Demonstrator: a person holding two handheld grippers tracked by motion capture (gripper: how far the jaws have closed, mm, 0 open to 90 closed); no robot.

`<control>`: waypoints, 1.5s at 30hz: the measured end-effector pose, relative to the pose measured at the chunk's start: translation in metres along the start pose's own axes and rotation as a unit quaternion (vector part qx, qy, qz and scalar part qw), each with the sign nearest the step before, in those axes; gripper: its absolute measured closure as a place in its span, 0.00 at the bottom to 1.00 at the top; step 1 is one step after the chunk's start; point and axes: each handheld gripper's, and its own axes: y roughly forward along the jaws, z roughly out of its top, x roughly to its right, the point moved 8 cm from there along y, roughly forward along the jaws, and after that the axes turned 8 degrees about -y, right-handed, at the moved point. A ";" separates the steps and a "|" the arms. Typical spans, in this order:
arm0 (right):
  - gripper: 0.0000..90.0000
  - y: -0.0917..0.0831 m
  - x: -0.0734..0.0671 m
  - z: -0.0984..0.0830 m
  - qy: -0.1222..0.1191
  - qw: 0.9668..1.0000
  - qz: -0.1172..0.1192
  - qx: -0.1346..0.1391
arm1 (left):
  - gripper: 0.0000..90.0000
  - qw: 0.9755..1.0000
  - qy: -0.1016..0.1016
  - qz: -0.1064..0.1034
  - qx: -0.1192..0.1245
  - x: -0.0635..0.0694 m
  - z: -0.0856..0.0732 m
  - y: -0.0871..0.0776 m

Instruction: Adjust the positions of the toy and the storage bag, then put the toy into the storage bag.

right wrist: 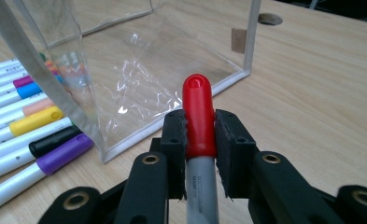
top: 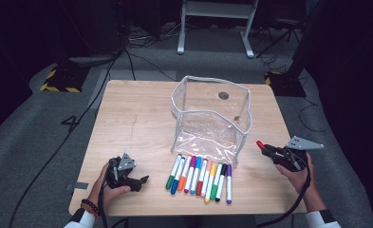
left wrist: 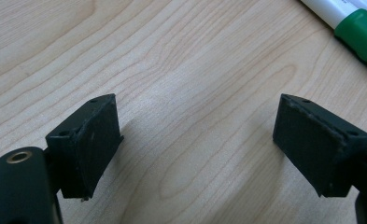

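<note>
A clear plastic pouch with white edging stands open on the wooden table. In front of it lies a row of several markers with coloured caps. My right gripper hovers right of the pouch, shut on a red-capped marker; in the right gripper view the red-capped marker sits pinched between the pads, cap pointing toward the pouch. My left gripper rests low at the table's front left, open, with bare wood between its pads. A green-capped marker lies beyond it.
A round hole is in the table behind the pouch. Dark floor with cables and a white frame leg lie beyond the far edge. Bare wood spreads over the left half of the table.
</note>
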 end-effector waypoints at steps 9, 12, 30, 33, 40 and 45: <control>0.83 -0.011 0.008 0.026 -0.005 1.000 -0.007 0.030 | 0.17 1.000 0.000 0.001 0.000 0.000 0.000 0.000; 0.83 -0.013 0.010 0.032 -0.009 0.999 -0.010 0.034 | 0.17 1.000 -0.002 0.001 0.001 0.000 0.000 0.000; 0.83 -0.034 0.018 0.133 -0.066 0.995 -0.022 0.074 | 0.17 1.000 0.002 0.000 0.000 0.000 0.000 0.000; 0.83 -0.037 0.016 0.151 -0.073 0.994 -0.020 0.081 | 0.17 1.000 0.001 0.000 0.000 0.000 0.000 0.000; 0.83 -0.029 0.004 0.186 -0.097 0.992 -0.009 0.082 | 0.17 1.000 0.002 -0.001 0.000 0.000 0.000 0.000; 0.83 -0.019 -0.004 0.209 -0.113 0.991 -0.003 0.073 | 0.17 1.000 0.004 -0.003 0.000 0.000 0.000 0.000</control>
